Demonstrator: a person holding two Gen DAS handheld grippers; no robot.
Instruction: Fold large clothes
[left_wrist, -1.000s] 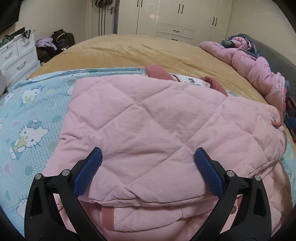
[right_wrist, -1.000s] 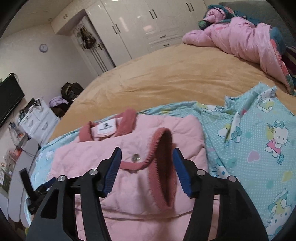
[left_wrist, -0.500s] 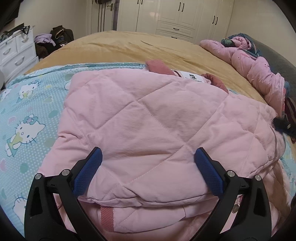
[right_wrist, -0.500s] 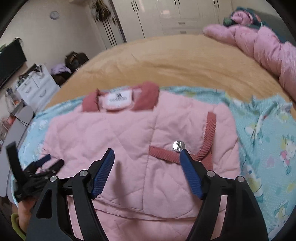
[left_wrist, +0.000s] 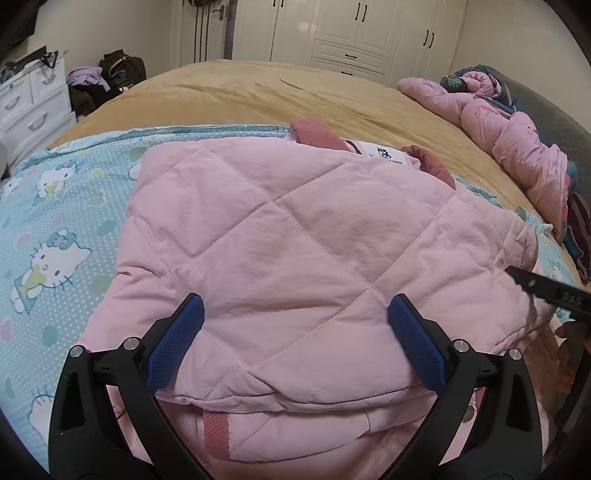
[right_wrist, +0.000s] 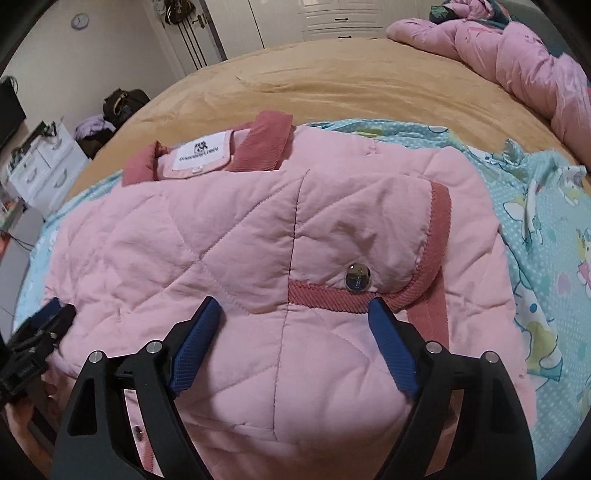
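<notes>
Nearest, the left gripper (left_wrist: 295, 317) and the right gripper (right_wrist: 291, 317) hover just over the pink quilted jacket (left_wrist: 295, 236), fingers spread wide, holding nothing. The jacket lies folded on a blue cartoon-print sheet (left_wrist: 55, 221) spread over the tan bed (left_wrist: 295, 96). Beyond, a pink duvet (right_wrist: 517, 55) is heaped at the bed's far edge.

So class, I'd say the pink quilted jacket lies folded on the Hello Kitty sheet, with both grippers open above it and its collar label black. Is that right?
Not quite. The collar label is white with dark print, as the right wrist view shows. The rest holds: the pink quilted jacket lies folded on the Hello Kitty sheet, with the left gripper and right gripper open above it.
</notes>
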